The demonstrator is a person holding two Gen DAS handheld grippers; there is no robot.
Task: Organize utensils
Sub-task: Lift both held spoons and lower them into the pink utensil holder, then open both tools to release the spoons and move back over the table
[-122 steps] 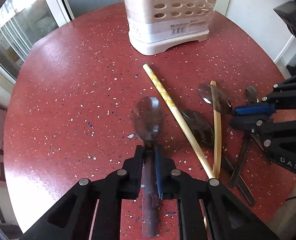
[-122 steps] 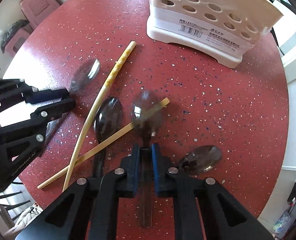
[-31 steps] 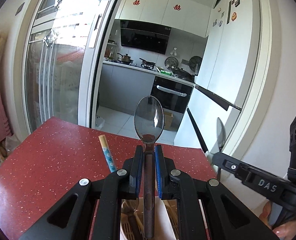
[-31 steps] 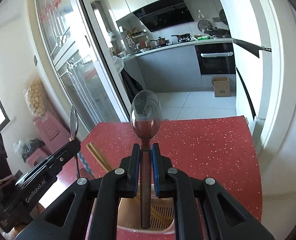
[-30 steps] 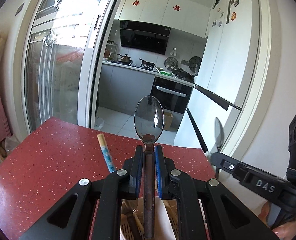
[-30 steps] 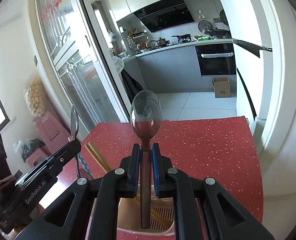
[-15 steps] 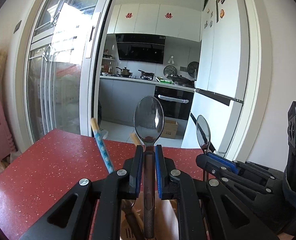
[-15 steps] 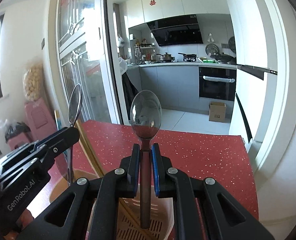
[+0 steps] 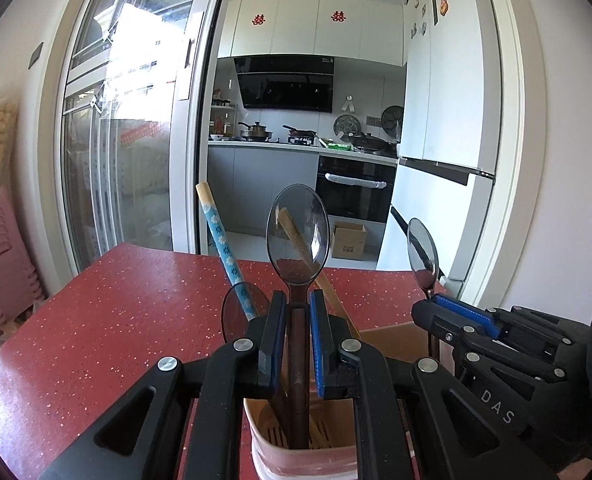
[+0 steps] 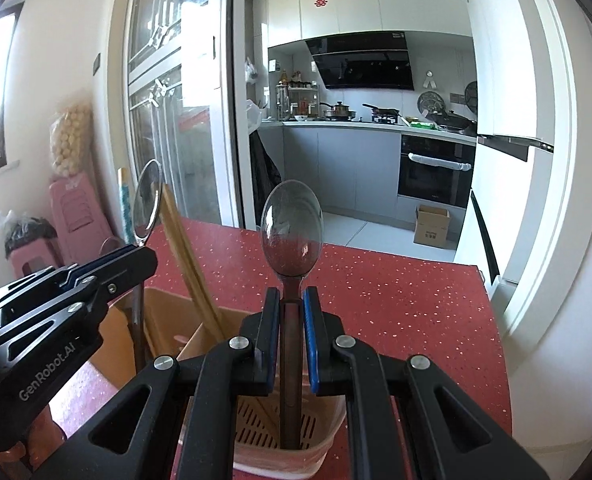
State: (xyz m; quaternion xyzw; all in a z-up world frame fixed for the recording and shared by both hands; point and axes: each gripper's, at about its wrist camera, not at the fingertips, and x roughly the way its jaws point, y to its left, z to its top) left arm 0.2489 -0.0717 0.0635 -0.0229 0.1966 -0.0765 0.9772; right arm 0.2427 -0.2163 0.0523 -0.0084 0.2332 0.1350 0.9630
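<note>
spoons: 2 held upright, 1 more in holder (image 9: 296, 452) | left claw (image 9: 297, 336) clenched on spoon (image 9: 298, 236) | right claw (image 10: 292, 332) clenched on spoon (image 10: 292, 228), handles inside holder | chopsticks (image 9: 220, 236): 2 leaning in holder | worktop (image 9: 116, 320) bare beyond

- Left wrist cam sits right behind its fingers, facing the kitchen (image 9: 296, 128).
- Right wrist cam, same deal.
- Both views share the holder (image 10: 280, 432) and table (image 9: 116, 320).
</note>
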